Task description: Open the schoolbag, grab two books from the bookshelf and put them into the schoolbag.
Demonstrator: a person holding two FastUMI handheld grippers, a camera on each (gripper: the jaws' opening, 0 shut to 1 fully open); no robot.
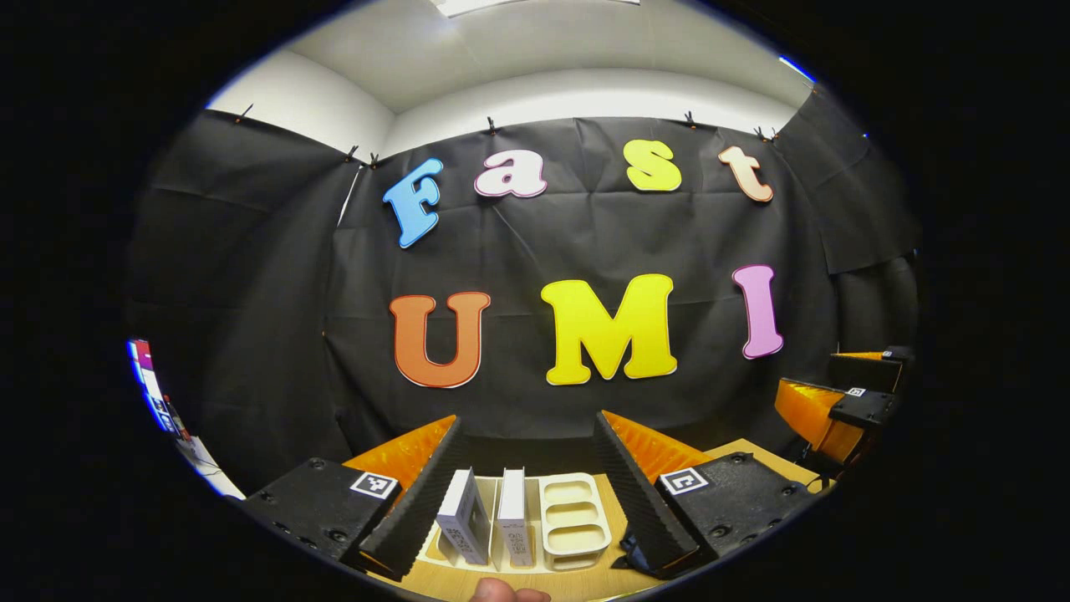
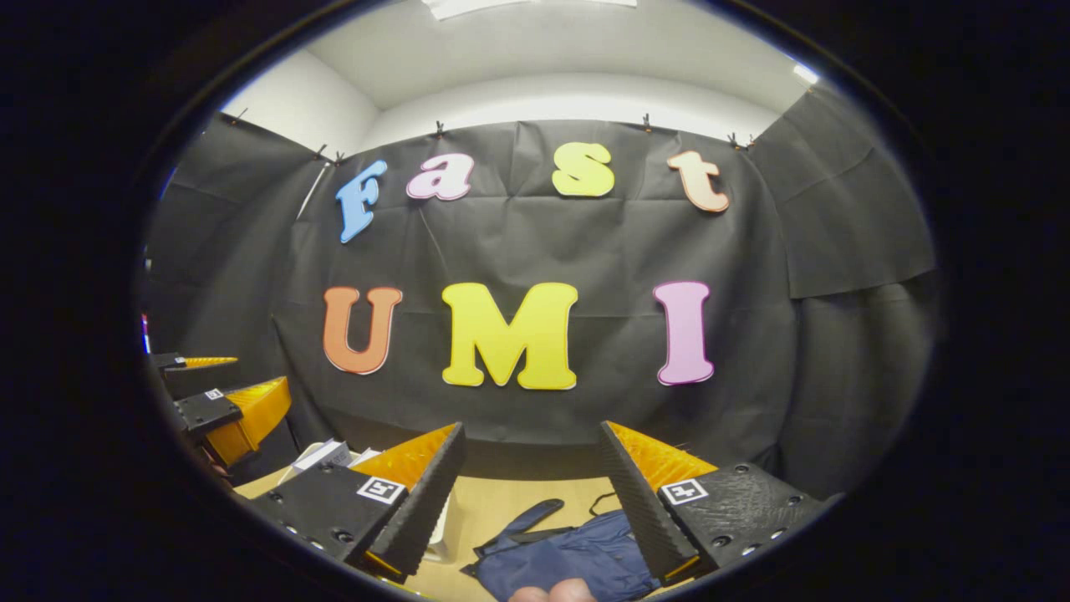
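Lying crumpled on the wooden table (image 2: 501, 510), the navy schoolbag (image 2: 577, 556) sits low in the right gripper view, its soft fabric folded on itself and one dark strap curving up and away toward the left. Whether its zip is undone cannot be told from here. The right gripper (image 2: 531, 493) hangs above it with its two fingers spread wide, nothing between them, and the bag shows through the gap. A fingertip (image 2: 552, 592) of the holding hand peeks in at the bottom edge.

In the left gripper view, a cream-white bookshelf (image 1: 575, 512) rests on the same tabletop, a low desktop rack with slotted dividers. Two books (image 1: 489, 517) stand in it side by side, both white, spines up; the left one leans slightly, the right one is nearly upright. Beside them, on the right, the rack's three slots hold nothing. The left gripper (image 1: 531, 493) is released as well, its fingers parted wide and framing the rack without touching it.

Each view also catches the other gripper off to the side. At the left edge of the right gripper view, the tops of the books and the rack show behind the near finger.

Count: one schoolbag, one bookshelf, two books, two grippers.
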